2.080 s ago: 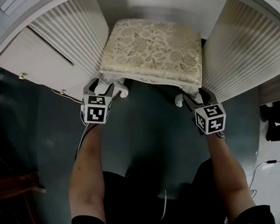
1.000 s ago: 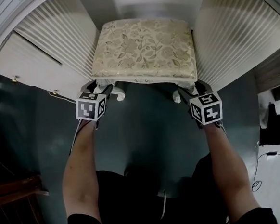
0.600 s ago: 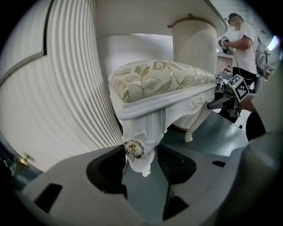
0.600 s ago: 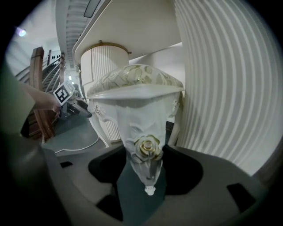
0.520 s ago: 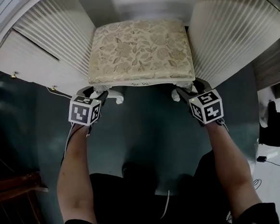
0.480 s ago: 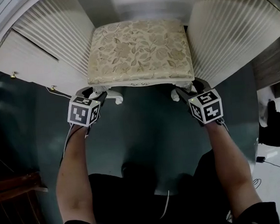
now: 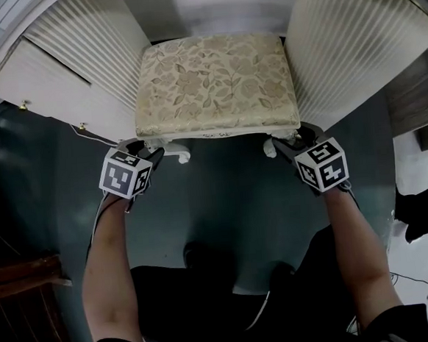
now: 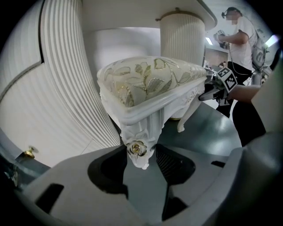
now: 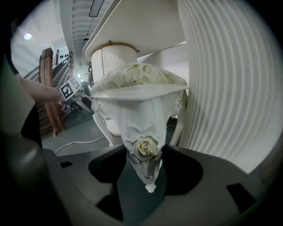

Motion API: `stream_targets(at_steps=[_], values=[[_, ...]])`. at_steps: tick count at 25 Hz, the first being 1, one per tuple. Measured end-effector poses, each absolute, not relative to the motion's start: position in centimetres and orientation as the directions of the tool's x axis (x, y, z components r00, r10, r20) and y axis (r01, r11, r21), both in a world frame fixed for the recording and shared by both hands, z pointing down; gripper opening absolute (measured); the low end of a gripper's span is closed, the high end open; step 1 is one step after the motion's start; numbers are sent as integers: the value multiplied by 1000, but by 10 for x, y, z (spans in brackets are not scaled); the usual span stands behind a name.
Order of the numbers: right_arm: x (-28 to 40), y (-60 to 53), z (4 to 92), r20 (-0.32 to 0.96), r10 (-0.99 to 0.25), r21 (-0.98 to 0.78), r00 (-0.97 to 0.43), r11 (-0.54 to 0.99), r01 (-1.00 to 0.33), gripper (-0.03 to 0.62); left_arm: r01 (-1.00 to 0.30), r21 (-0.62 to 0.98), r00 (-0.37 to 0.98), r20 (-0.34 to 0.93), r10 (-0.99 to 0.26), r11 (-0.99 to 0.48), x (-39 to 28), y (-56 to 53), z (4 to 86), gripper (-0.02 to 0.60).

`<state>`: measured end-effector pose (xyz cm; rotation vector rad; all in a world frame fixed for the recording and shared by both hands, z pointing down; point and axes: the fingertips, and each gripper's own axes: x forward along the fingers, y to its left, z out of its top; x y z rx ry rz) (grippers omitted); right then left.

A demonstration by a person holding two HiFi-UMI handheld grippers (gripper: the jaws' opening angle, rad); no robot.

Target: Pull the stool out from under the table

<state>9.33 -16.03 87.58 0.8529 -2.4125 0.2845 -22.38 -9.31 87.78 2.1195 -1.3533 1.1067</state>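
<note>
We see the stool [image 7: 214,82] in the upper middle of the head view. Its cream, leaf-patterned seat fills the gap between the left fluted pedestal [image 7: 94,50] and the right fluted pedestal [image 7: 344,45] of the white worktop [image 9: 132,31], and its front edge lies about level with the pedestals' front corners. It stands on the dark teal floor [image 7: 224,203]. Our forearms reach up from the bottom of the frame to its two front corners. The left claw [image 8: 140,165] is closing on the left front leg [image 8: 140,141]. The carved white leg with its gilded rose stands upright between the jaws, with the dark pads at either side of it. The right claw [image 9: 146,176] grips the right front leg [image 9: 145,141] just below a matching rose. Its pads press both sides, and the leg's tapered tip hangs down between them. At the lower left of the right gripper view, a white cable [image 9: 84,143] trails across the floor behind the stool.
</note>
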Motion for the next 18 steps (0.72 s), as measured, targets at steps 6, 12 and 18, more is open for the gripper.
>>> stream_targets(at_steps=[6,12,18], values=[[91,-165,879,556,-536,2,-635,765,-644,261,-829,-138,217,814,-539,-542,-226,-94,881,206],[91,-162,879,578,-515,4,-633,777,-629,261,-793,-151,196,854,-481,-590,-229,-89,881,181],[96,-154,879,642,-376,40,-668,887,-461,235,-831,-129,174,864,-473,-540,-228,-91,880,199]])
